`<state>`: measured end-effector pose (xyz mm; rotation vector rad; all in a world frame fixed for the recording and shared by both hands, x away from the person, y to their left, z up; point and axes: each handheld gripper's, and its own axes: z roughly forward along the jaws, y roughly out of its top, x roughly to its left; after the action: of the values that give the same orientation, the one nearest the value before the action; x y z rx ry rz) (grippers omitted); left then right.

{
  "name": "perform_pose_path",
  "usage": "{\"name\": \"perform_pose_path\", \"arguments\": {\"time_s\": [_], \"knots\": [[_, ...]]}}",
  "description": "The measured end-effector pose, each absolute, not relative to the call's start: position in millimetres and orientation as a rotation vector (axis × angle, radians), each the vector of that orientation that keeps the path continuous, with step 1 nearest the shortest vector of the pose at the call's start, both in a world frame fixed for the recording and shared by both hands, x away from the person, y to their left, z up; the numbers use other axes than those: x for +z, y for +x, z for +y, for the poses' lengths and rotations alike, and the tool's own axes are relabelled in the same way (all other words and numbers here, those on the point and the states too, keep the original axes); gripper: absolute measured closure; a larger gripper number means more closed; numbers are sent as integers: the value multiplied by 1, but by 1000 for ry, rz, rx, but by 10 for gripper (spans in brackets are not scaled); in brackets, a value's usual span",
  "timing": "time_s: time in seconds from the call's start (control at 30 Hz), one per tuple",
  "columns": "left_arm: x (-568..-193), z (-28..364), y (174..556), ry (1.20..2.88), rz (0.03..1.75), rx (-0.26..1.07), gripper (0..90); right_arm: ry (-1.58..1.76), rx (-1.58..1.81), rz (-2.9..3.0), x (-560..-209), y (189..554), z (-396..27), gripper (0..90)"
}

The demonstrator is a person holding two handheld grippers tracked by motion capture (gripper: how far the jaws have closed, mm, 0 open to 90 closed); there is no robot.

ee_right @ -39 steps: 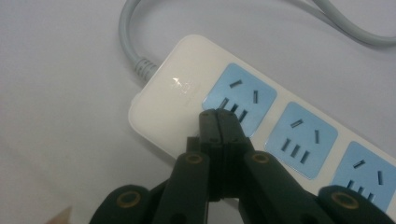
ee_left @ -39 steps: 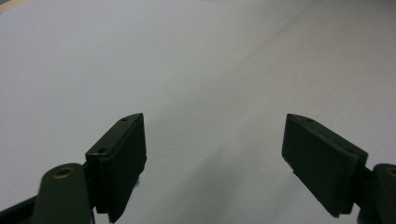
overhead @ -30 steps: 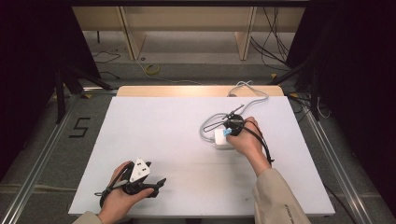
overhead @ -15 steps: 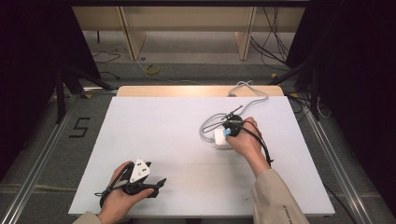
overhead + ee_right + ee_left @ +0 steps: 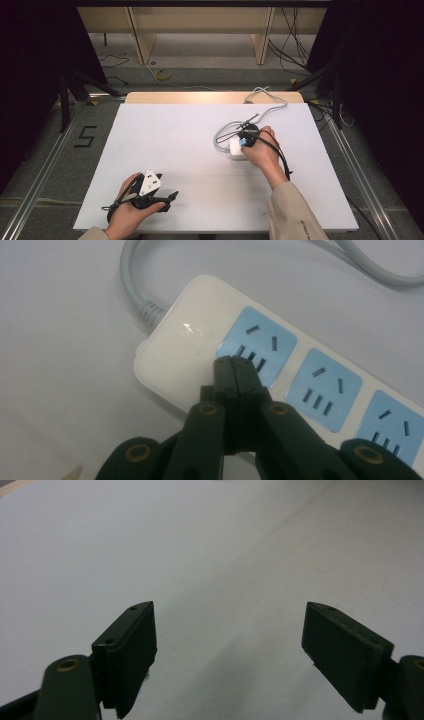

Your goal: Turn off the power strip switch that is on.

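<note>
A white power strip (image 5: 200, 335) with blue socket faces lies on the white table (image 5: 170, 145); in the high view the power strip (image 5: 235, 148) sits right of centre, partly under the person's right hand. Its grey cable (image 5: 270, 107) loops toward the table's far edge. My right gripper (image 5: 233, 365) is shut, jaws pressed together with nothing between them, tips just over the first blue socket; the right gripper (image 5: 245, 139) shows in the high view too. My left gripper (image 5: 230, 630) is open over bare table near the front left, where the high view also has the left gripper (image 5: 167, 196).
A wooden strip (image 5: 210, 97) runs along the table's far edge. Beyond it are floor cables and a wooden frame (image 5: 140, 35). Metal rails (image 5: 45, 165) flank the table. A thin black cable (image 5: 227, 132) lies by the power strip.
The right hand has shifted slightly toward the power strip. The left hand and gripper have stayed in place.
</note>
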<state>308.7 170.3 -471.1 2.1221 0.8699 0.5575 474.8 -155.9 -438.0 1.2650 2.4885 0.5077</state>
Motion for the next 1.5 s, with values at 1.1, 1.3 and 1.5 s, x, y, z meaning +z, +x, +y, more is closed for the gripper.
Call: {"name": "perform_pose_path", "arguments": {"time_s": [1.1, 1.3, 1.5], "knots": [[-472, 171, 310, 2119, 878, 551, 220, 1247, 714, 2424, -419, 460, -174, 900], [-472, 172, 310, 2124, 882, 547, 219, 1222, 726, 2457, -414, 454, -177, 897], [-473, 172, 310, 2126, 887, 543, 220, 1205, 745, 2471, -411, 444, -184, 868]]}}
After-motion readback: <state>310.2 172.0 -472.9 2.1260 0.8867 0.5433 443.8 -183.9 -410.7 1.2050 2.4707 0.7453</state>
